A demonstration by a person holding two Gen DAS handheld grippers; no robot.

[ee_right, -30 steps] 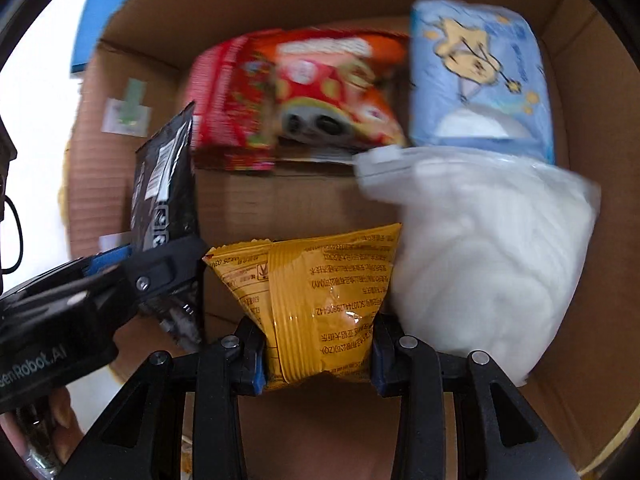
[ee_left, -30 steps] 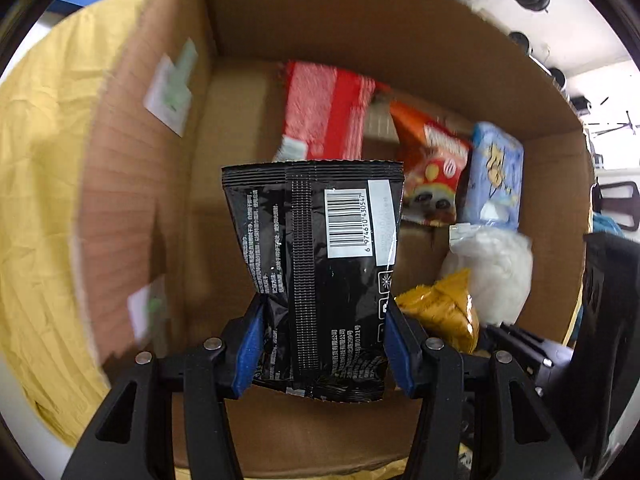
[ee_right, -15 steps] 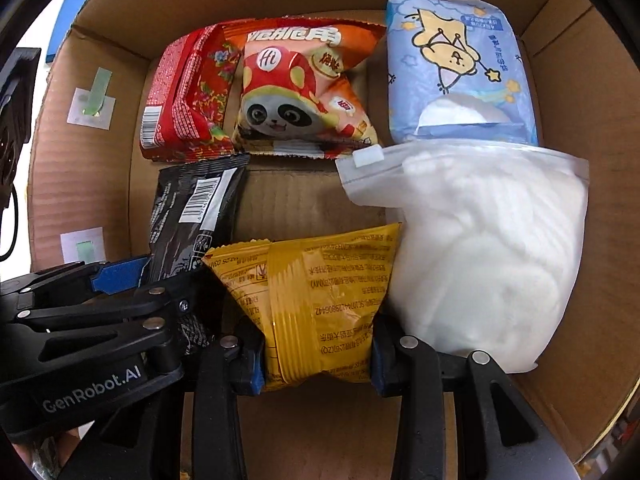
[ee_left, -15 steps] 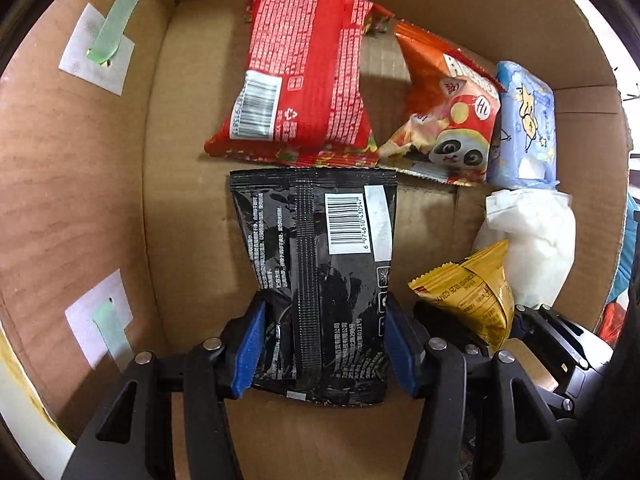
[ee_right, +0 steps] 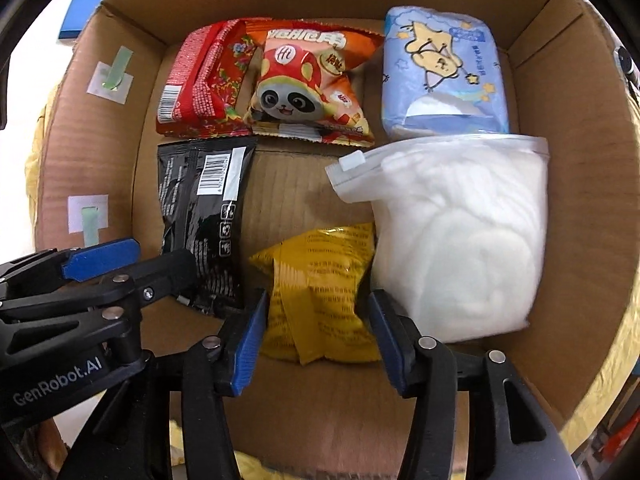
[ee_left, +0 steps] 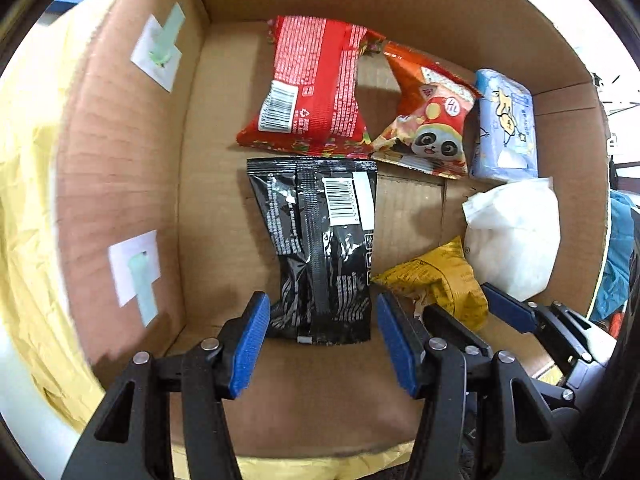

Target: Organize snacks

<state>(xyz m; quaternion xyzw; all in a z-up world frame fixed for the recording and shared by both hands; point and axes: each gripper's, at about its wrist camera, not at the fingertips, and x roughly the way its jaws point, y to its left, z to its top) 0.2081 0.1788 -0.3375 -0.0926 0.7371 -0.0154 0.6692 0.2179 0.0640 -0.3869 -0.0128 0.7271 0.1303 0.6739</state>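
A black snack packet [ee_left: 320, 248] lies flat on the floor of the cardboard box [ee_left: 120, 160], barcode side up. My left gripper [ee_left: 322, 320] is open around its near end, and both blue pads stand clear of it. A yellow snack packet [ee_right: 320, 288] lies on the box floor beside the black one [ee_right: 204, 216]. My right gripper [ee_right: 316, 308] straddles the yellow packet's near end; its jaws are opening and the pads no longer squeeze it. The left gripper [ee_right: 120, 264] shows at the left of the right wrist view.
At the back of the box lie a red packet [ee_left: 316, 88], an orange panda packet [ee_left: 432, 128] and a light blue tissue pack [ee_left: 506, 124]. A white zip bag [ee_right: 456, 240] fills the right side. Yellow cloth [ee_left: 28, 200] lies outside the left wall.
Both grippers have let go. The black and yellow packets, pinched before, now rest on the box floor with the jaws spread apart around them.
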